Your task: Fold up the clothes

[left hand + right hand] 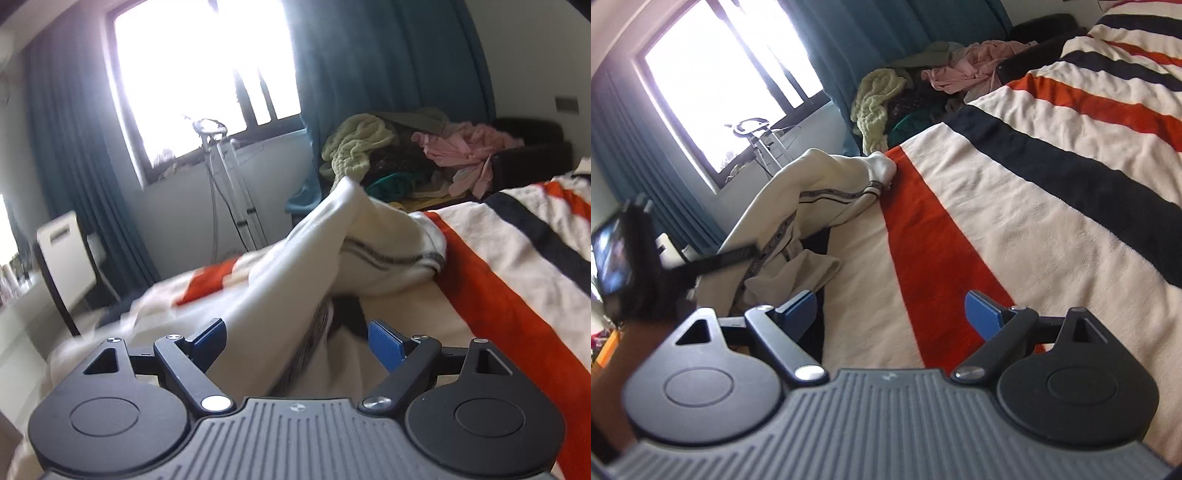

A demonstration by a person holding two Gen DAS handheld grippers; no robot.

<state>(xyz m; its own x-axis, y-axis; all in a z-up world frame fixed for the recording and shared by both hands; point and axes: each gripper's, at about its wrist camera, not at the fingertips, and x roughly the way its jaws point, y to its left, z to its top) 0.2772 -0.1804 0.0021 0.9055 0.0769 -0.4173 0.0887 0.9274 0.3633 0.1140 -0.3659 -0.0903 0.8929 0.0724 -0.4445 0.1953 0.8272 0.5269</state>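
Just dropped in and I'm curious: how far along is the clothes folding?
Barely started, it seems. No neat folded stack is visible. In hand: the cream trousers with a patterned side stripe lie crumpled on the striped fleece blanket; the left claw is open over them, and the right claw is open and empty. Left: a heap of mixed clothes beyond the bed.

From both wrists we look low across the bed toward the window, sharing the clothes pile
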